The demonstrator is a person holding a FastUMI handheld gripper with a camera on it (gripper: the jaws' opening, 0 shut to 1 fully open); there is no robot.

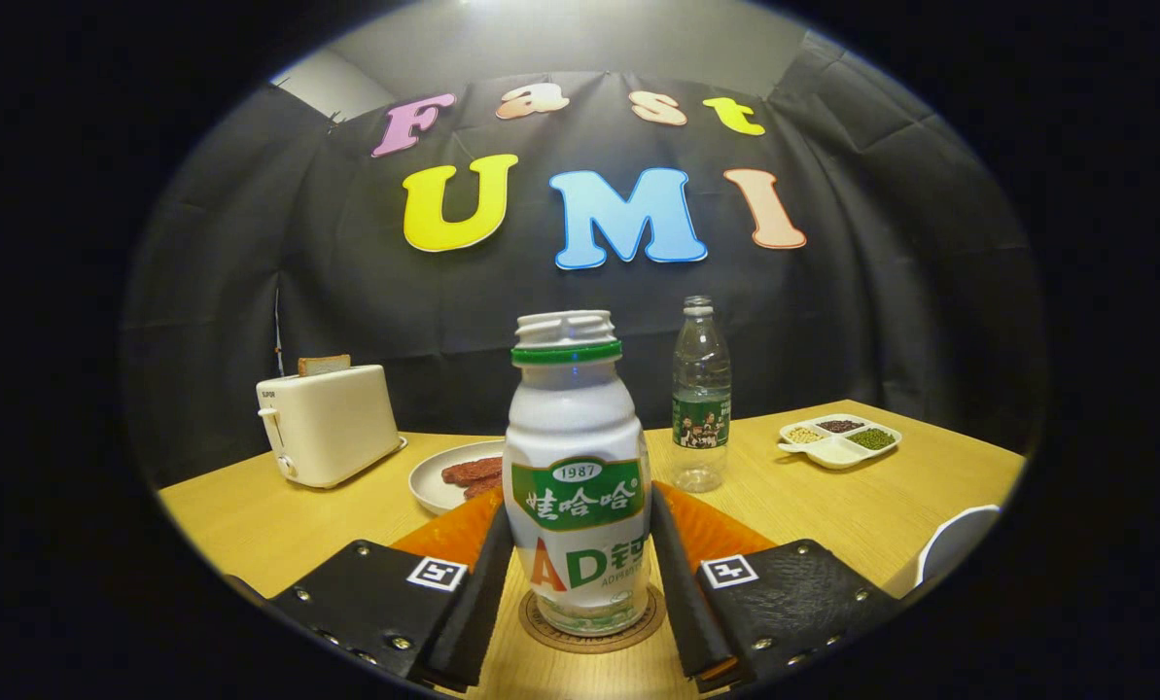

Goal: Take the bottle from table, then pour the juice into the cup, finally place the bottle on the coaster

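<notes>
The white juice bottle [578, 457] with a green label and green neck ring stands upright, its cap off, on a round brown coaster [594, 632]. My gripper [580, 506] holds it at mid-height: both fingers lie against its sides, one left [487, 574] and one right [672, 564]. A white cup [959, 544] shows partly at the near right, beside the right finger.
Beyond the bottle, an orange mat [453, 535] lies on the wooden table [278, 525]. Behind it sit a white plate with meat [448, 476], a white toaster [327, 423], a clear water bottle [701, 399] and a divided dish of beans [840, 439].
</notes>
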